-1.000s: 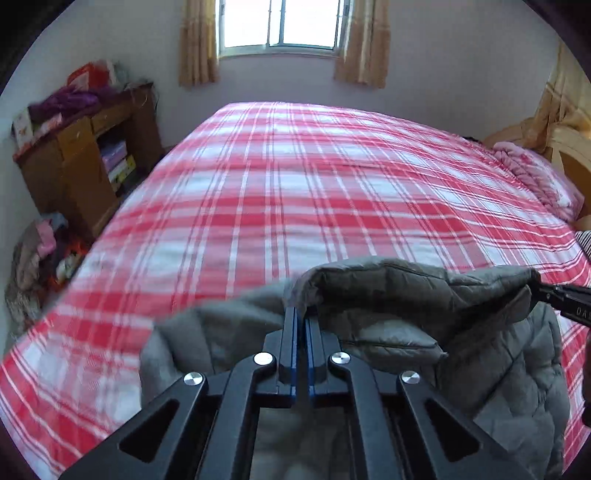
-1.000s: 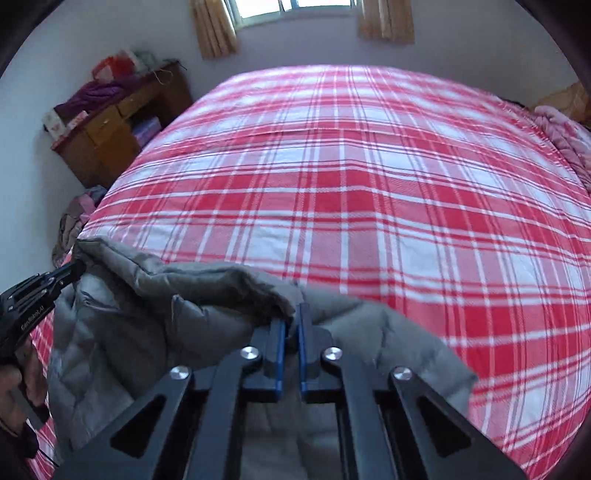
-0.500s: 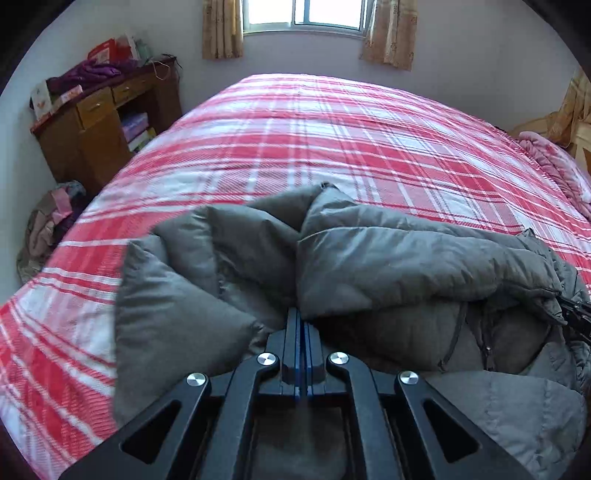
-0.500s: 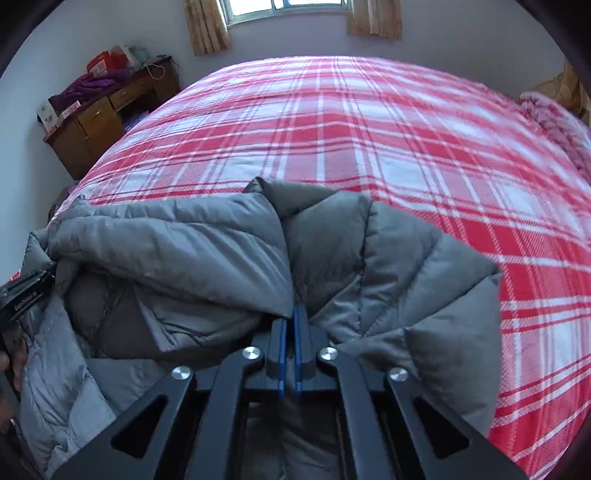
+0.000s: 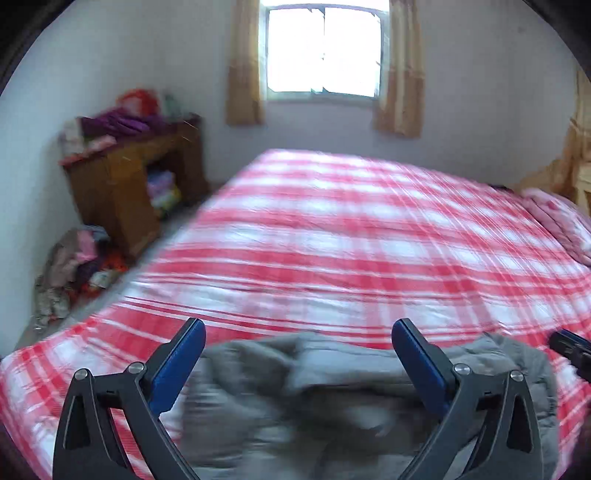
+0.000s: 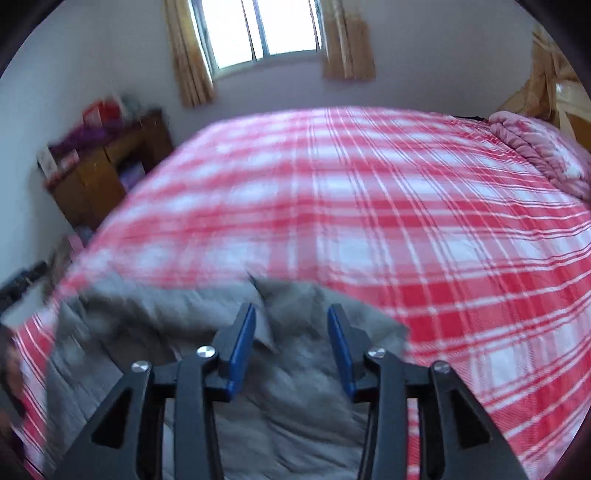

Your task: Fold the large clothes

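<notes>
Released since half a second ago, the grey jacket (image 5: 332,387) is left folded on the bed (image 5: 351,240), both grippers' jaws opening, nothing clamped; that fold is judged complete

Both grippers' fingers (image 5: 177,363) opening, empty.

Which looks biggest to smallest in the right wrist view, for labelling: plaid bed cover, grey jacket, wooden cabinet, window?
1. Plaid bed cover
2. Grey jacket, though it lies nearest the camera, which enlarges it
3. Wooden cabinet and window: too alike to rank
</notes>
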Demonstrator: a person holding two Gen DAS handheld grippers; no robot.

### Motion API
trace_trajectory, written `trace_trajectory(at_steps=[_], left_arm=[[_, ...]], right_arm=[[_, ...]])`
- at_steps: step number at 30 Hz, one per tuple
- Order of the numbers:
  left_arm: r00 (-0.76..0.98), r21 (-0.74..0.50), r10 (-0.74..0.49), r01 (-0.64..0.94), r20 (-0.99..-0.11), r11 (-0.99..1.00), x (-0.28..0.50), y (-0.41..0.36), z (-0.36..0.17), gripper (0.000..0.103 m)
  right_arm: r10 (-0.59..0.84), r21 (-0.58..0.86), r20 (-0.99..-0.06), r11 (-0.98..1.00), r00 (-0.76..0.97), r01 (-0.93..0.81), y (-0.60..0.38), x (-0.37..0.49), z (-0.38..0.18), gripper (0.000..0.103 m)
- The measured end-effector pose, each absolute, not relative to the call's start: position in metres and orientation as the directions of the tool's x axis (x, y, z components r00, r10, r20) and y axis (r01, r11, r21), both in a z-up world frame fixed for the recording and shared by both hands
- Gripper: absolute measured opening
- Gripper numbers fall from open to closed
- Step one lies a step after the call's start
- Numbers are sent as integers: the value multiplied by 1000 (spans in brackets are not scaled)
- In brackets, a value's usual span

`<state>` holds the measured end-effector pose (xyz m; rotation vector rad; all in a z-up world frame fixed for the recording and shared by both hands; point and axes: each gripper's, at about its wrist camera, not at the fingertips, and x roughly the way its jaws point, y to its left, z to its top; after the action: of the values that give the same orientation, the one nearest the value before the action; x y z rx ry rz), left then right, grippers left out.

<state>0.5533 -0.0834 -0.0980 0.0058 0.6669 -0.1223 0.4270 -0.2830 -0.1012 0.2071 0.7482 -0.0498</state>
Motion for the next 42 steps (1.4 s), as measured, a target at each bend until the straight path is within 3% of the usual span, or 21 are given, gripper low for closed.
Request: trace_trajectory(at_steps=[3, 6, 8, 12, 16, 19, 30, 36, 42], left_arm=[[770, 1, -99, 128, -630, 992, 563, -107, -119, 101], [748, 29, -93, 148, -658, 989, 563, -114, -144, 89], [700, 44, -73, 149, -710, 988, 567, -112, -171, 82], [646, -42, -112, 123, -756, 992, 575, -94, -200, 82], [652, -3, -84, 125, -753, 992, 574, -104, -209, 83], [637, -44, -109, 117, -763, 992, 580, -100, -214, 84], [637, -73, -132, 118, -760, 990, 581, -96, -214, 84], [688, -127, -173, 119, -705, 985, 565, -83, -181, 84], [719, -116, -224, 197, -658, 974, 555, -112, -147, 84]], right_arm=[[82, 197, -654, 978, 752, 65, -260, 445, -105, 50], [110, 189, -674, 982, 731, 27, -239, 460, -125, 38], [133, 194, -691, 981, 711, 6, -230, 466, -143, 38], [142, 184, -717, 983, 682, -11, -228, 467, -172, 32], [149, 178, -726, 984, 671, -26, -229, 463, -188, 30], [146, 172, -727, 985, 671, -27, -228, 463, -193, 30], [129, 163, -736, 987, 664, -11, -227, 465, -201, 29], [130, 173, -721, 985, 680, -6, -229, 462, -200, 28], [68, 202, -566, 978, 822, 59, -245, 428, -169, 31]])
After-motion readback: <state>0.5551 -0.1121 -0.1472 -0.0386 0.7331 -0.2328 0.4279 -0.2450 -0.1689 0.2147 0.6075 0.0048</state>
